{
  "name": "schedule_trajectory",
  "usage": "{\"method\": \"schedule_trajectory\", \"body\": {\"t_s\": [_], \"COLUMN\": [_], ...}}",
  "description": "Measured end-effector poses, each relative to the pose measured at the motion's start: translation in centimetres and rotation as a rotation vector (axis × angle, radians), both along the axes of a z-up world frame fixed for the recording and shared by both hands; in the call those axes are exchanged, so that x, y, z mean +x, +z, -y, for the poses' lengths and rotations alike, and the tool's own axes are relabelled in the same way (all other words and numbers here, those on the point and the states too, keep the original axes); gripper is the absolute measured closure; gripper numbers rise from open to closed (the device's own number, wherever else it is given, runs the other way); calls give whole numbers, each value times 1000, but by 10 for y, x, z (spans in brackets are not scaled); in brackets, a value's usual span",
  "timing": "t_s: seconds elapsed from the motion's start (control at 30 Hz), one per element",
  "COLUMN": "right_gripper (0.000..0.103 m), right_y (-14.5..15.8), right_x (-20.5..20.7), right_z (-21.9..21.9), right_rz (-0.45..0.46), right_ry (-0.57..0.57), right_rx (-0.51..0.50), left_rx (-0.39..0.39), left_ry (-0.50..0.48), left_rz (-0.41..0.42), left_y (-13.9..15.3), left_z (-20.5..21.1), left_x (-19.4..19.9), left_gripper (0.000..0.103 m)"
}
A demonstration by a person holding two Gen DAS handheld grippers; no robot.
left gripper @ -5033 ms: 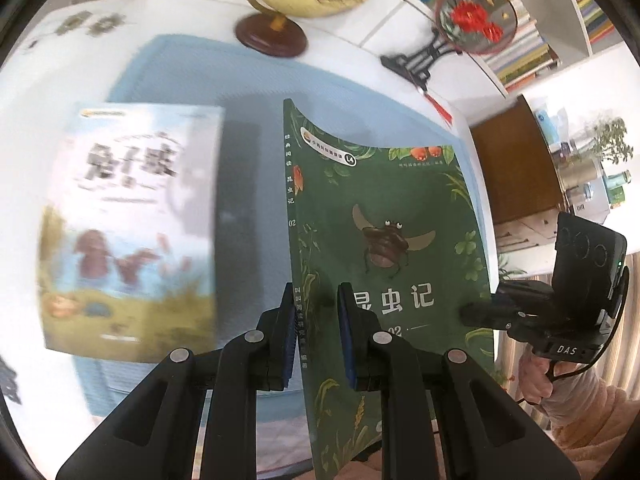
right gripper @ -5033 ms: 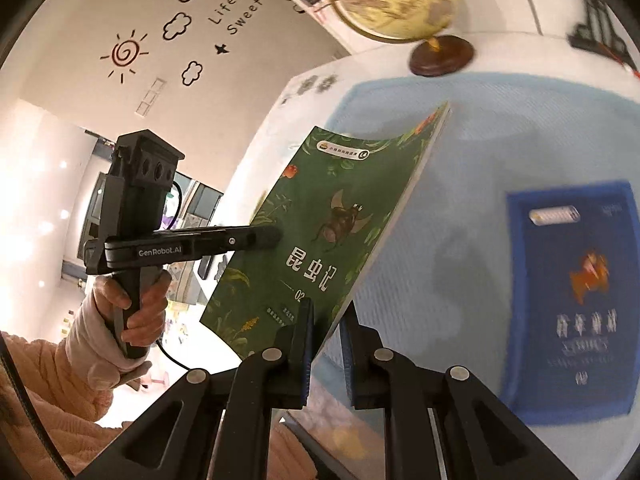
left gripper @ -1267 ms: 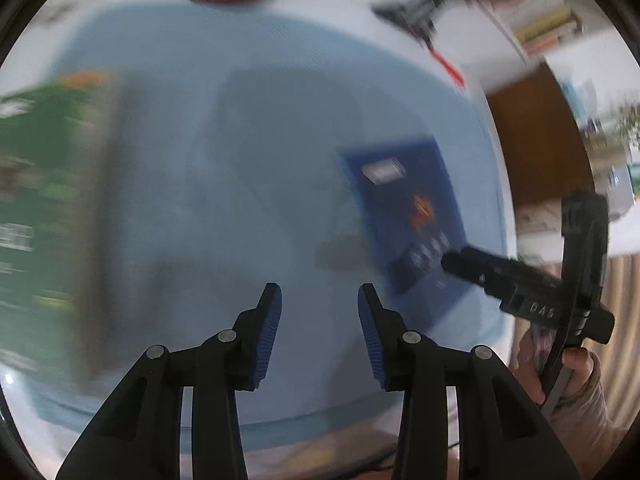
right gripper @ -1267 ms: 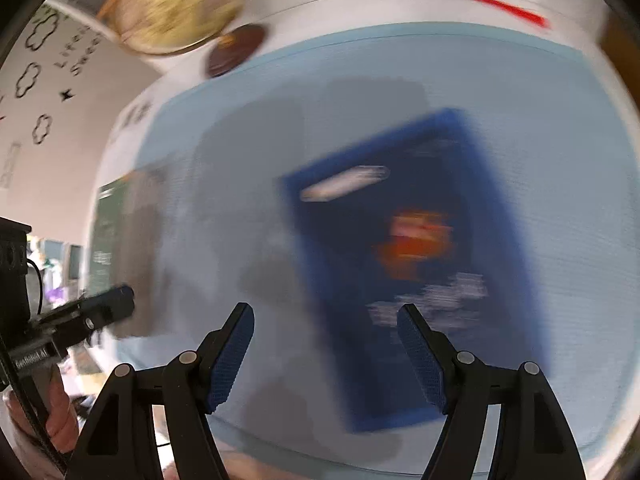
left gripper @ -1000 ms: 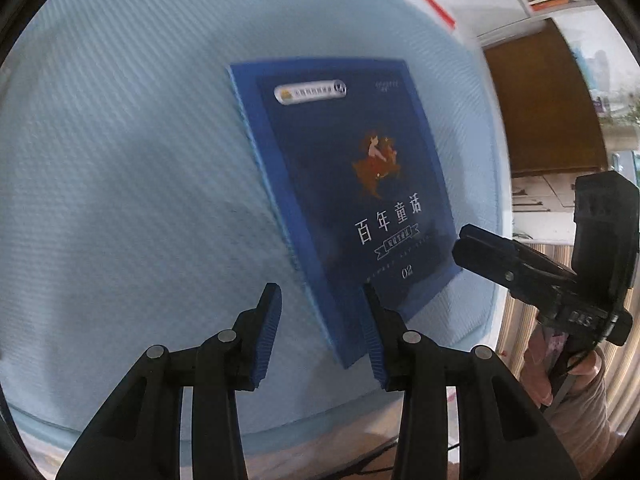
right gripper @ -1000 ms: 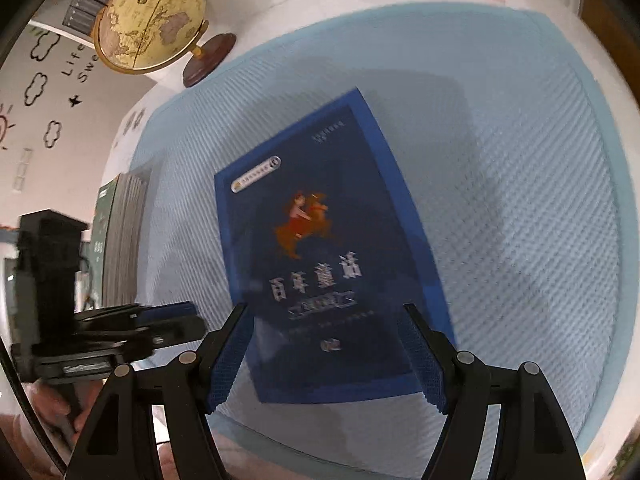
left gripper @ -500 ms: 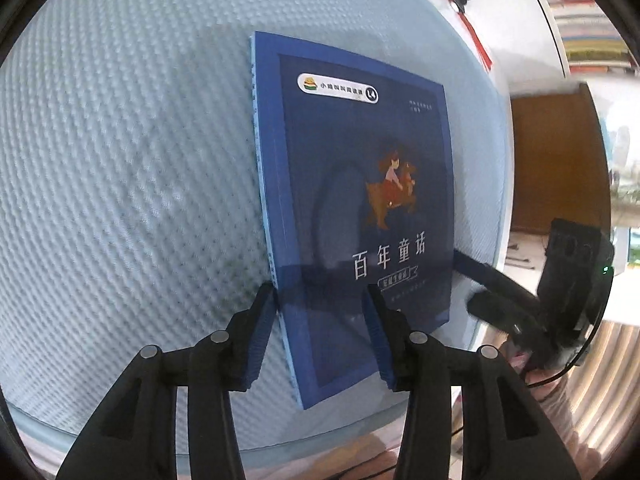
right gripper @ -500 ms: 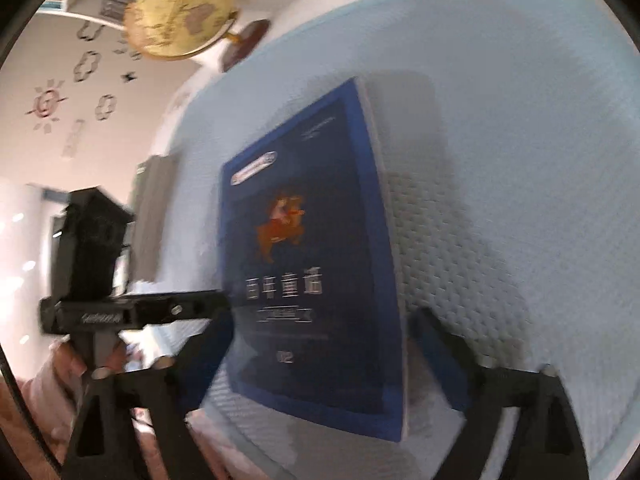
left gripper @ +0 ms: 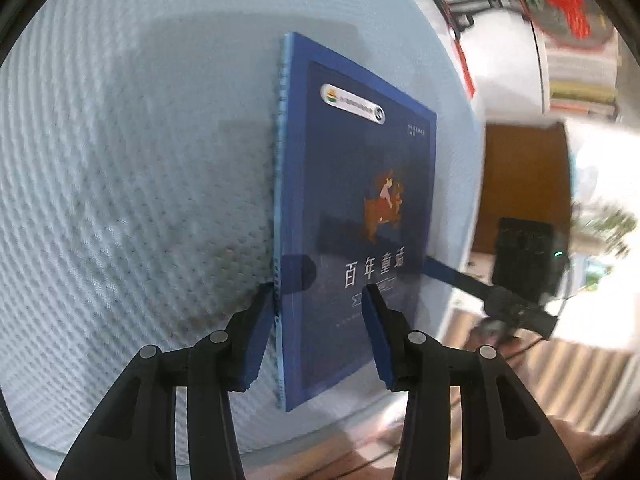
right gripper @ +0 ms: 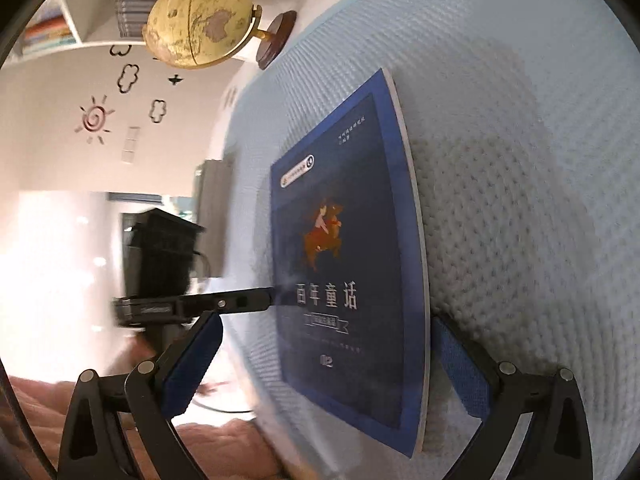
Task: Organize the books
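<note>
Blue book (left gripper: 360, 184) flat on mat (left gripper: 132, 168), both jaws astride.

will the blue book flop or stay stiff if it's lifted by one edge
The blue book looks thin with a soft cover, so it would probably sag when held by one edge. Its cover looks smooth, so it may slip. Lying flat on the textured blue mat, it likely won't slide easily when pushed.

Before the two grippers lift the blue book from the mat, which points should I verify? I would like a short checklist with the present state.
1. Blue book lies flat on the mat: ok.
2. Left gripper straddles the spine edge: ok.
3. Left pads pressing the book: cannot tell.
4. Right gripper jaws, which just opened, stand wide around the book's near end: ok.
5. Right pads gripping: not ok.
6. Globe stands apart from the book: ok.
</note>
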State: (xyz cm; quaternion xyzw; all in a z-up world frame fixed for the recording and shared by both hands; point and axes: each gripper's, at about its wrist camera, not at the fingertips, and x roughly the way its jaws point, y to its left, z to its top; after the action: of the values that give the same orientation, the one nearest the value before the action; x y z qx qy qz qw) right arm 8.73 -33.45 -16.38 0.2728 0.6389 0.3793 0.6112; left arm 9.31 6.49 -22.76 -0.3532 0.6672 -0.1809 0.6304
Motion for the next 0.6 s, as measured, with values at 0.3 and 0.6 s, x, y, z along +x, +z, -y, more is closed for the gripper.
{"method": "schedule_trajectory", "body": {"t_s": [0.3, 0.6], "right_gripper": [0, 12], "right_y": [1, 0], "right_x": [8, -5], "right_z": [-10, -13], "right_rz": [-23, -65], "right_ry": [62, 90], "right_rx": [-21, -45], "left_rx": [38, 7], "left_ry": [-17, 21], "left_rz": [23, 5], "left_y": [-3, -11], "left_z": [-5, -19], "left_x": [-7, -11], "left_gripper": [82, 89]}}
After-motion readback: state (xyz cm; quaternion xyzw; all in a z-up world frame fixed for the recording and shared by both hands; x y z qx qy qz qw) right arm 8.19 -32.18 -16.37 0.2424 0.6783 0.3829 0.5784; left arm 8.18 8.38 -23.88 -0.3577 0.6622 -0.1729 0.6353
